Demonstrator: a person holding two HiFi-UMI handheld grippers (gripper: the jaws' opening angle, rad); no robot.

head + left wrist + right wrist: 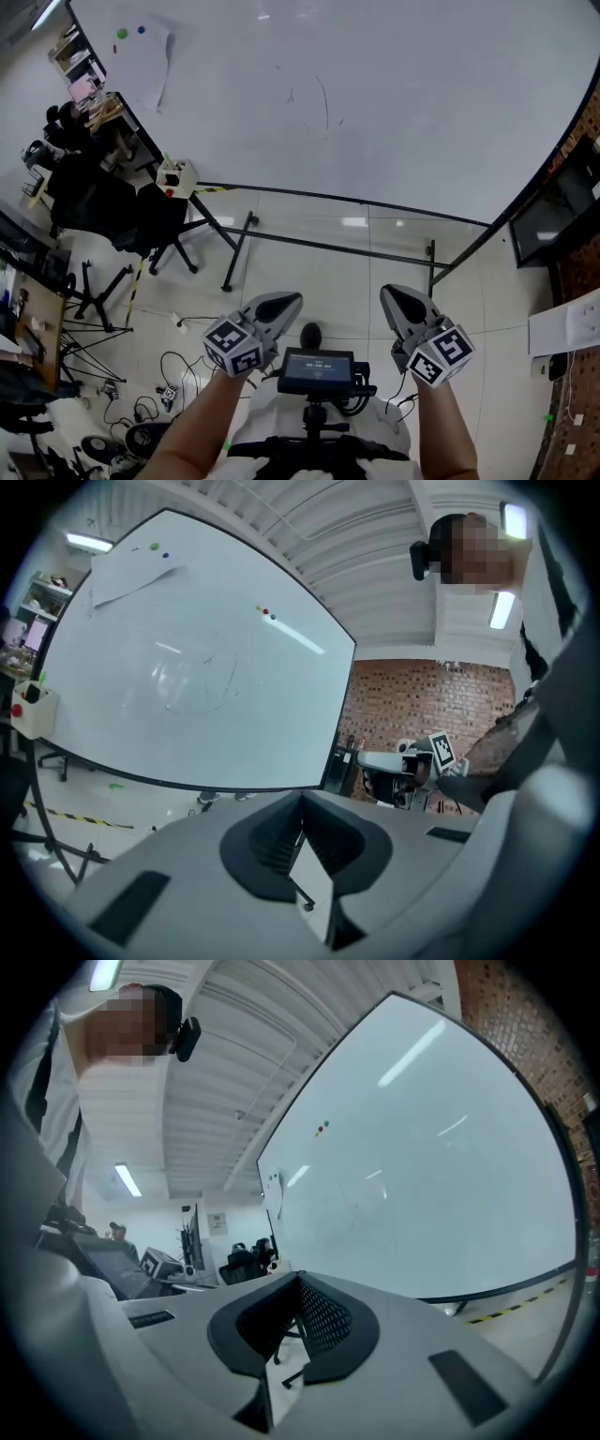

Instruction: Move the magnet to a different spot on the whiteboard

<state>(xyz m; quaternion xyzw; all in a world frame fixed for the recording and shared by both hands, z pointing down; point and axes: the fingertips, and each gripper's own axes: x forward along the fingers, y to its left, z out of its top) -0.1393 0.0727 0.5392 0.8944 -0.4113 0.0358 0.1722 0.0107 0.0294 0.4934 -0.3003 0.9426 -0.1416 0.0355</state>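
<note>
The left claw (286,302) and right claw (394,298) are both closed and empty, well short of the whiteboard (394,103). The green magnet (122,34), perhaps the one meant, sits ahead and far left, nearer the left claw.

two magnets (122,34) sit on a sheet (141,66) at the whiteboard (375,103)'s upper left, chairs (141,220) beside its left end.

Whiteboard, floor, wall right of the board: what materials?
Whiteboard: likely enamelled or melamine sheet, glossy; ceiling lights reflect as streaks.
Floor: glossy pale tile, grout lines and lamp glare.
Wall: bare red brick, matte, mortar joints visible.
</note>
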